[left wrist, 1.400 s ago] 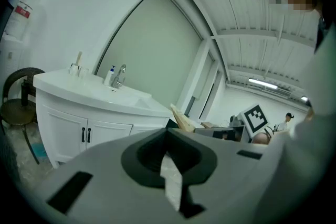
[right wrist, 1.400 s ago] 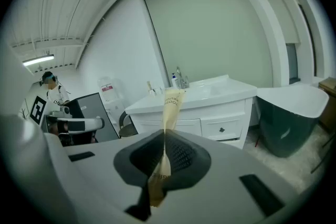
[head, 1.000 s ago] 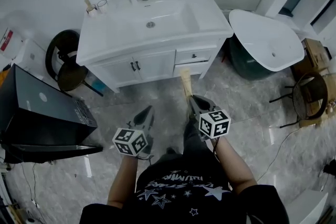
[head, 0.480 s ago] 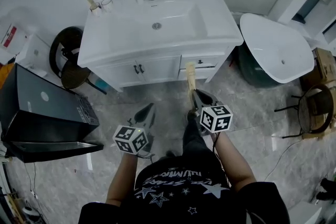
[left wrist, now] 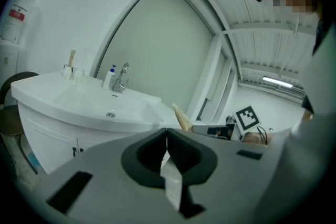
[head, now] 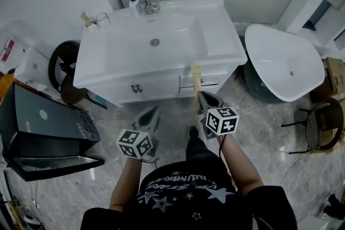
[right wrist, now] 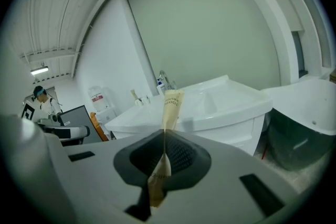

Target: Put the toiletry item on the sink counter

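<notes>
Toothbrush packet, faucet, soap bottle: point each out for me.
toothbrush packet [right wrist: 171, 108]: right gripper view, on its printed upper end.
faucet [head: 146, 1]: head view, on the upright chrome spout.
soap bottle [head: 133, 6]: head view, on the white body below the blue pump.

White tub [head: 277, 59], black case [head: 46, 126], soap bottle [head: 132, 1]

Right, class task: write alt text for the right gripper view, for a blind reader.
The right gripper is shut on a tan toothbrush packet, held upright. Beyond it stands a white sink counter with a faucet at the back.
</notes>
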`<state>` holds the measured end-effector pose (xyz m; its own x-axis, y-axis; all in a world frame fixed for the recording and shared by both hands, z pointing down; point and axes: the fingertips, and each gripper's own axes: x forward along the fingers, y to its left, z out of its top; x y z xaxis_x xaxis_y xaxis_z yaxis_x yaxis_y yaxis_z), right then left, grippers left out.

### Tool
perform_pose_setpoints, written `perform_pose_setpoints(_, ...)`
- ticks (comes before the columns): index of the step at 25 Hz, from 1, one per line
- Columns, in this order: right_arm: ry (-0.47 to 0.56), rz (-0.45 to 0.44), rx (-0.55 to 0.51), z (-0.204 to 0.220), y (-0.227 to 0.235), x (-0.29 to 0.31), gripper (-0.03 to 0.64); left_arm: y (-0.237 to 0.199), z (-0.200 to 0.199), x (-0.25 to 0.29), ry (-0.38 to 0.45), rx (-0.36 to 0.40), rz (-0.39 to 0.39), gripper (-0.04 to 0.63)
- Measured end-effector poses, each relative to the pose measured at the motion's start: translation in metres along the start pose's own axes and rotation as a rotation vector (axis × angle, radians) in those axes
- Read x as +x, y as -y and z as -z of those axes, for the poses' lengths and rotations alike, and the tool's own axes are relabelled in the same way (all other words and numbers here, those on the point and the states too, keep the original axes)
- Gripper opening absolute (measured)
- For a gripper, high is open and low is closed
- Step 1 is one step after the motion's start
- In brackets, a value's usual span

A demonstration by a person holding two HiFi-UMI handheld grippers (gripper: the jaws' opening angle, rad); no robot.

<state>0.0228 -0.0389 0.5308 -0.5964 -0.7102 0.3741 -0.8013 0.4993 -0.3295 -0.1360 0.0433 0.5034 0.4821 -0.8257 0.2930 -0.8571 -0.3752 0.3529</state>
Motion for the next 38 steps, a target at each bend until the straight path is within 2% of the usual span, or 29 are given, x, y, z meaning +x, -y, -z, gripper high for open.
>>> perform_pose_setpoints(9,0.001,-0.005,-0.053,-0.048,0.067,0.031,0.020,0.007,-0.029,0.077,0.015,0.000,-0.016,0.018)
perform_pose_setpoints(21,0.000,-0.028,-0.016,-0.087,0.141,0.057,0.020,0.020,-0.049,0.149,0.002,0.032,-0.060,0.018)
perform_pose_setpoints(31,-0.022,0.033,0.049,-0.088,0.182,0.073,0.020,0.013,-0.055,0.172,-0.021,0.020,-0.060,0.018)
perform_pose_setpoints(38,-0.031,0.092,0.060,-0.098,0.201,0.091,0.020,-0.009,-0.067,0.210,-0.048,0.008,-0.001,0.018)
